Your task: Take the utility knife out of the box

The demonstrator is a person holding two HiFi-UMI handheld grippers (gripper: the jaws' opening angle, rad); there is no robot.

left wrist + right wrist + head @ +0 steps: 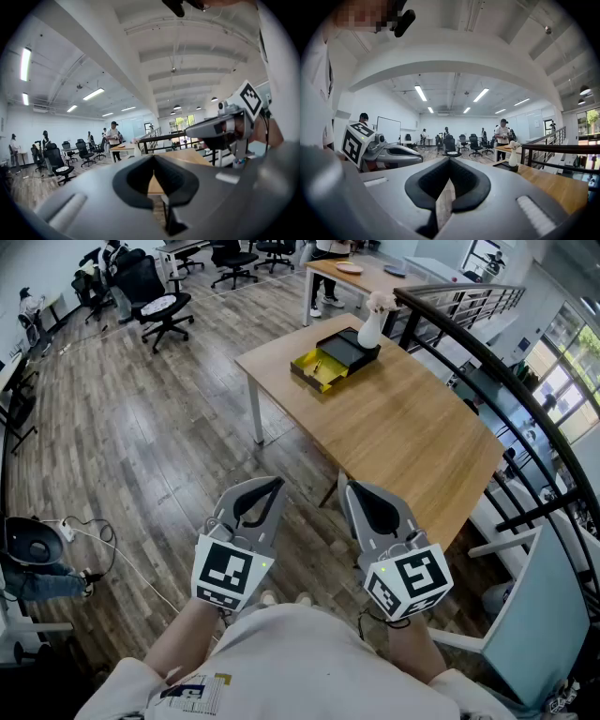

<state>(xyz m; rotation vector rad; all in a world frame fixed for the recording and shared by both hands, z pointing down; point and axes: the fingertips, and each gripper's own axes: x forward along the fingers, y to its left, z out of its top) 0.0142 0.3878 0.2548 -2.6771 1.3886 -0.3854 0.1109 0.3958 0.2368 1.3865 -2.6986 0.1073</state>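
Both grippers hang short of the table (394,427), on its near side and well apart from it. The left gripper (260,487) and right gripper (362,489) each have their jaws pressed together on nothing. The box (345,352) sits at the table's far corner, black with a yellow part (317,369) open toward the near side, and a white vase (372,326) stands just beside it. The knife should be in that box, but it is too small to pick out. The main risk is the vase: a reach coming in over the far corner could tip it, since it stands right against the box. Jaws that arrive shut would only shove the box along the table. Only the head view looks down into the box and shows its yellow part. The right gripper view shows the vase (513,157) and box (505,165) edge-on, hiding the contents. The left gripper view shows the right gripper (194,133) and little more than the table's edge (187,157).
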